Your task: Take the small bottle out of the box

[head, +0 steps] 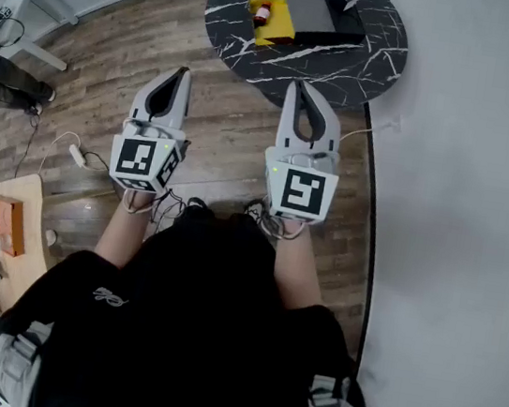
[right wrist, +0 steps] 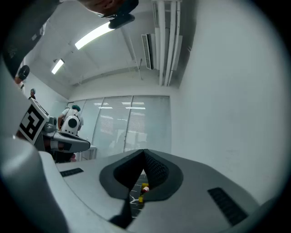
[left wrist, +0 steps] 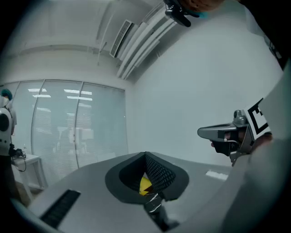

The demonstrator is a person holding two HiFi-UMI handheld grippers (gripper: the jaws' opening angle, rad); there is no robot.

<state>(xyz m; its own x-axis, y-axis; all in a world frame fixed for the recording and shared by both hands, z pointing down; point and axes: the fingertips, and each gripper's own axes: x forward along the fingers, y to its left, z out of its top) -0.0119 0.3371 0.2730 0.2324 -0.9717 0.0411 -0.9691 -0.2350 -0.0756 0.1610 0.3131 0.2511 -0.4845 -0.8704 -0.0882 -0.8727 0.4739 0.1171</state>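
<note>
The small bottle (head: 261, 13), red-brown with a white cap, lies in an open yellow box (head: 279, 23) on a round black marble table (head: 351, 65) ahead of me. Both grippers are held in the air short of the table and point at it. My left gripper (head: 184, 72) is shut and empty. My right gripper (head: 296, 83) is shut and empty, close to the table's near edge. In the right gripper view the bottle (right wrist: 144, 188) shows through the slit under the shut jaws. In the left gripper view only a bit of the yellow box (left wrist: 145, 185) shows there.
A black case (head: 322, 18) lies beside the yellow box on the table. A white wall (head: 466, 182) runs along the right. The floor is wood, with a cable and plug (head: 77, 155) at the left. A low wooden stand with an orange box (head: 7, 224) stands at the far left.
</note>
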